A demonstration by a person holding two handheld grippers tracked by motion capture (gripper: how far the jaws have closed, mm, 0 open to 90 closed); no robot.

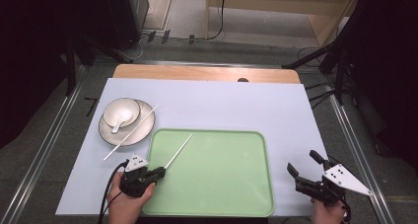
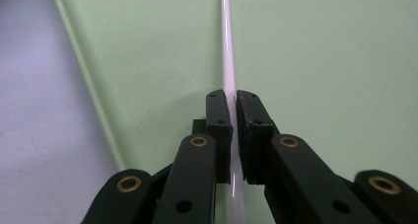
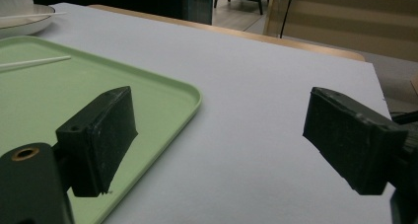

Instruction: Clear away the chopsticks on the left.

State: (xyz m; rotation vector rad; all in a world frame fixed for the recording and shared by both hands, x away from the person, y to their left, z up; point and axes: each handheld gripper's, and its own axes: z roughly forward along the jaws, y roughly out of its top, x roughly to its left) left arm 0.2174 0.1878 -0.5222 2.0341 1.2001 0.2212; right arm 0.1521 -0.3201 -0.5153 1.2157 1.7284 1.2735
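Jaws of the left gripper (image 2: pixel 231 110) pinched tight on a white chopstick (image 2: pixel 227 46), pads pressing it from both sides near one end. In the high view the left gripper (image 1: pixel 160 172) sits at the lower left of the frame, at the near-left corner of the green tray (image 1: pixel 246 184); the held chopstick (image 1: pixel 178 151) runs from it up and to the right, over the tray's upper-left part. Whether its far tip rests on the tray floor or hangs just above cannot be told.

Right gripper (image 1: pixel 301 166) at the lower right, off the tray's right edge, over the pale table cover (image 1: pixel 222 105). Jaws stand wide, nothing between them; the right gripper view confirms this (image 3: pixel 217 140).

Progress, judged: the work looks like moving tableware onto the tray. One chopstick is over the tray but not yet let go. Left to do: release it, then fetch the rest.

Around it: second chopstick (image 1: pixel 130 131) lies slanted across the plate (image 1: pixel 143 130) at the left of the frame, its lower end on the table cover, near the left gripper. A bowl (image 1: pixel 118 110) sits on the plate with a white spoon (image 1: pixel 123 120) in it.

Nothing stands in the way on the tray. The second chopstick overhangs the plate rim, so a careless pick may tip or roll it.
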